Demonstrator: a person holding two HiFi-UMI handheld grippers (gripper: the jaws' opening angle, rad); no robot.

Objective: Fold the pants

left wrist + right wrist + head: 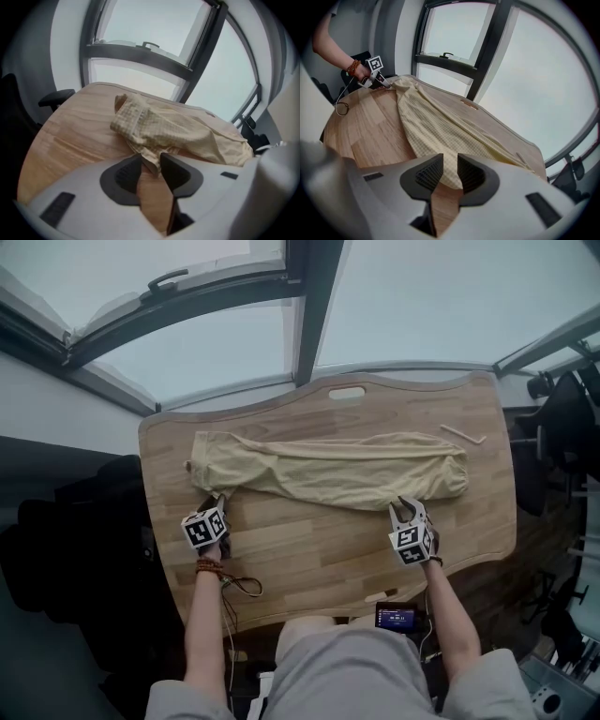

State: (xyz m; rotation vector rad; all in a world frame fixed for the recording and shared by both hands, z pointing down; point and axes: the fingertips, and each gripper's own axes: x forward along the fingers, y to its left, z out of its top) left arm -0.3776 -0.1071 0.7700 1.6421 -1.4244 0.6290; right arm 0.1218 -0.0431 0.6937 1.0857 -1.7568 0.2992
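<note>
Pants (328, 470) lie flat on the worktop (309, 554), long axis left-right in the head view. They read as one long strip, so I judge the legs are already stacked.

Key relation: the cloth lies just ahead of both sets of jaws, and I'm on its near long edge. My left gripper (217, 502) is at the left end and my right gripper (405, 509) is near the right end, well apart from it. Each hand is nearest its own end.

Left jaws: about half open. A corner of the fabric pokes into the gap but isn't pinched, and bare wood shows below it.

Right jaws: narrower gap. The near edge of the cloth lies flat in it, and the pads don't look to be squeezing, so I'd call it not gripped.

My guess is the next fold goes end over end across the long axis. Whichever hand carries its end has to close on the edge first.
</note>
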